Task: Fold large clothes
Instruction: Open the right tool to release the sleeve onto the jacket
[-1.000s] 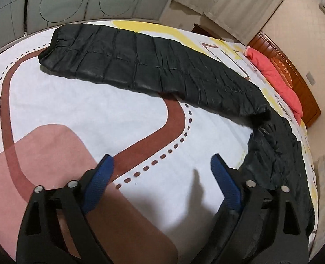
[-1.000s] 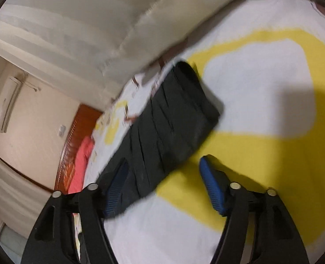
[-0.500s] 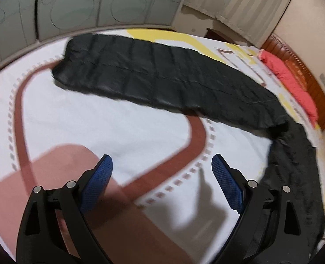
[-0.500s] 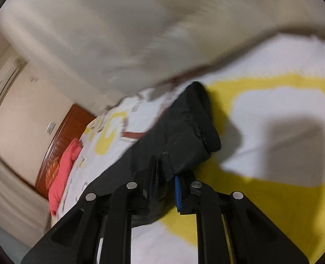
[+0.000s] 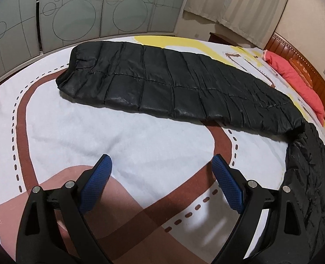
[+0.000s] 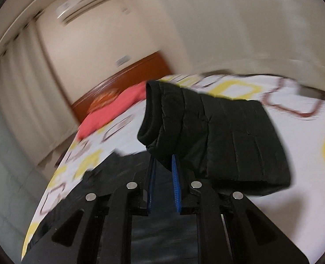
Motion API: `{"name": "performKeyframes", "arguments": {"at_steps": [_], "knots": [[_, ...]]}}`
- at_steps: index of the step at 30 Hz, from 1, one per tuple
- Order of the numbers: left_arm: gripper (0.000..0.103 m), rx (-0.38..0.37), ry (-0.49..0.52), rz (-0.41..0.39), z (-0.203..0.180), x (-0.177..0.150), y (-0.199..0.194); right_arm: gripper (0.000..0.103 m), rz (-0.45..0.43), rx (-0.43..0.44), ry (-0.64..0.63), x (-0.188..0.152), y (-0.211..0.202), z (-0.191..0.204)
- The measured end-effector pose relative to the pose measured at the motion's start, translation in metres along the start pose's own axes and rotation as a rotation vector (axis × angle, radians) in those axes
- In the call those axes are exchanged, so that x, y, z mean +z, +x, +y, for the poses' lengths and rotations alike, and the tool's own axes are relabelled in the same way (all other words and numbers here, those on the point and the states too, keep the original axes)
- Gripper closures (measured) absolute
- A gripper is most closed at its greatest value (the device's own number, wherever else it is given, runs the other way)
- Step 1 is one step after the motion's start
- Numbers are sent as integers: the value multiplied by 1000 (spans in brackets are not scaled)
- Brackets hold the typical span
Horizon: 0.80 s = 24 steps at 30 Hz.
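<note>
You are early in the fold: your right claw (image 6: 163, 167) grips one jacket sleeve (image 6: 217, 136) aloft, your left claw (image 5: 162, 176) hangs open above the bed (image 5: 129, 140), and the other sleeve (image 5: 173, 83) lies unfolded.

Bedroom around the bed

Patterned bedsheet (image 5: 122, 132) — white with brown and yellow shapes; pink pillow (image 5: 294, 77) at two o'clock against a wooden headboard (image 5: 305, 59); curtains (image 5: 235, 2) at one o'clock — frosted wardrobe doors (image 5: 74, 11) at eleven.
</note>
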<state>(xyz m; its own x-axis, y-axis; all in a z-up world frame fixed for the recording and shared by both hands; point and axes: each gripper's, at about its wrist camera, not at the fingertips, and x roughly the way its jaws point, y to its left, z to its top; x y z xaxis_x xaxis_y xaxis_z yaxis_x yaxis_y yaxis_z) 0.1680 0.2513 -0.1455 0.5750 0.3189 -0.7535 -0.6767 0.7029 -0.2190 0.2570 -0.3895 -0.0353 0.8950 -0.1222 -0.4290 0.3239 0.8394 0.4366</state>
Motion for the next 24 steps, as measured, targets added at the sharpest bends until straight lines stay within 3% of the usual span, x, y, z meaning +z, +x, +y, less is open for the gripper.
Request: {"name": "performKeyframes", "arguments": {"at_steps": [6,11,14,15,16,17,24], "knots": [[8,-2,19,-15,-1,-5,0,88,109,131,-160,-38,48,124],[3,-7,32,-14,-5,-6,3,88,184,162,-267,-56,76,180],[3,-16,25,-18,-4,-5,3,84,225,127,-263,-67,86,178],[2,-19,23,-20,-4,-6,3,69,233,103,-271,-71,85,174],[2,-22,21,-22,-4,-6,2,47,239,68,-273,-74,88,164],[2,-23,21,-24,-3,-7,2,40,238,43,-265,-73,90,155],[2,-16,25,-25,-2,-10,-1,38,317,-111,-227,-66,124,94]]}}
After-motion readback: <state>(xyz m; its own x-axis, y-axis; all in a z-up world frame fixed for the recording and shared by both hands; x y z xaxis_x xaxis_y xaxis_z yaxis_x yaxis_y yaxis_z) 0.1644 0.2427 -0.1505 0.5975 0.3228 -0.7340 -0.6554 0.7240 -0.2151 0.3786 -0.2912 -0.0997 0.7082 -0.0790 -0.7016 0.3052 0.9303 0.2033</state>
